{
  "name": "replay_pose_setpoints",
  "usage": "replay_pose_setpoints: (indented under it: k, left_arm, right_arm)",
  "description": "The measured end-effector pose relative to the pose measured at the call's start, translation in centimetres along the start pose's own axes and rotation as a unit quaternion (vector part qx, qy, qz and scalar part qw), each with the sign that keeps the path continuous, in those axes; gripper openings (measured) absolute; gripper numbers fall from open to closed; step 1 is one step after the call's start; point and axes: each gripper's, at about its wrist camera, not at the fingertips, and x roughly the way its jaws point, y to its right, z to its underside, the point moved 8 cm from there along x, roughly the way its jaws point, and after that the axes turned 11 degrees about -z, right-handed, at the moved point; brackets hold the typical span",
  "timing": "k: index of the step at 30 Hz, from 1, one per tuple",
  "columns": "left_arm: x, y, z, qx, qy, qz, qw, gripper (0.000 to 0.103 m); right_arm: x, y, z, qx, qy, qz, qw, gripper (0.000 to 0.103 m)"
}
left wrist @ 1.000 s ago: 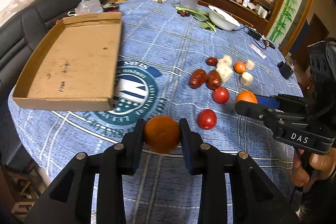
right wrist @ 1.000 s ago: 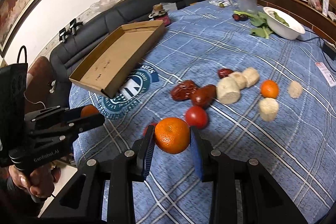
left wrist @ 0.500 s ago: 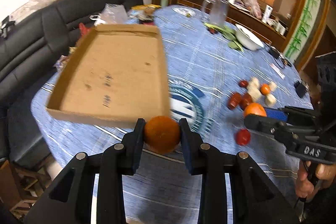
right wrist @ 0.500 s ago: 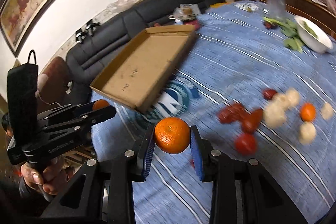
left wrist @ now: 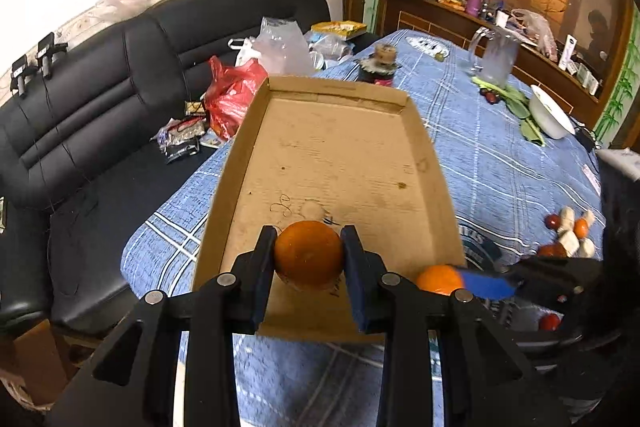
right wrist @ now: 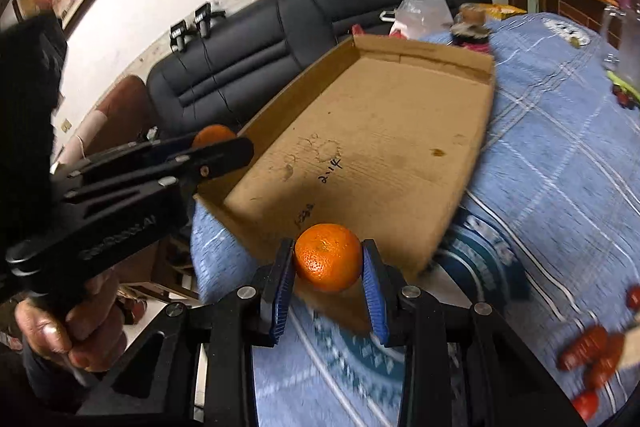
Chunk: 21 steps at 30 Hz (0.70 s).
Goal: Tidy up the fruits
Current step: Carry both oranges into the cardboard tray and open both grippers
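Left wrist view is showing the left gripper [left wrist: 309, 259] with its jaws closed on a dull orange [left wrist: 309, 254], gripping it from both sides over the near end of a shallow cardboard tray [left wrist: 344, 163]. Whether the fruit is touching the tray floor cannot be told. The tray is lying on the counter [left wrist: 500, 163], which is wearing a blue checked cloth, and a black sofa [left wrist: 120, 75] is standing beyond its far edge.

Right wrist view is showing the right gripper [right wrist: 327, 263] with its jaws pinching a brighter orange [right wrist: 327, 258], held in the air just over the tray's near corner [right wrist: 400, 131]. In the left view this second orange [left wrist: 438, 279] is sitting just beside the tray's right wall, against a blue pad.

Loose fruit is lying well apart from the tray: a small cluster of red, white and orange pieces [left wrist: 568, 235] toward the right, blurred, and several red ones [right wrist: 592, 351] near the lower right edge.
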Motion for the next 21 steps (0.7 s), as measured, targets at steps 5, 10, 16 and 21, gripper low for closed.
replay_pose_setpoints:
  k: [5,10,16,21]
  left_arm:
    - [2.0,0.6,1.0,0.006,-0.027,0.005,0.9996,0.03]
    - [2.2,1.7,3.0,0.019,-0.045,0.016,0.9987,0.03]
    - [0.7,3.5,6.1,0.039,-0.055,0.032,0.9973,0.03]
    - [1.1,3.8,7.5,0.046,-0.069,0.011,0.9965,0.03]
  right_arm:
    - [2.2,0.6,1.6,0.008,-0.045,-0.001,0.999,0.032]
    - [0.2,0.5,4.8,0.001,-0.089,-0.007,0.996,0.032]
    - [-2.1,0.2,7.0,-0.008,-0.082,0.001,0.997,0.032]
    - [-1.2,0.8,5.9,-0.012,-0.071,0.02,0.997,0.036]
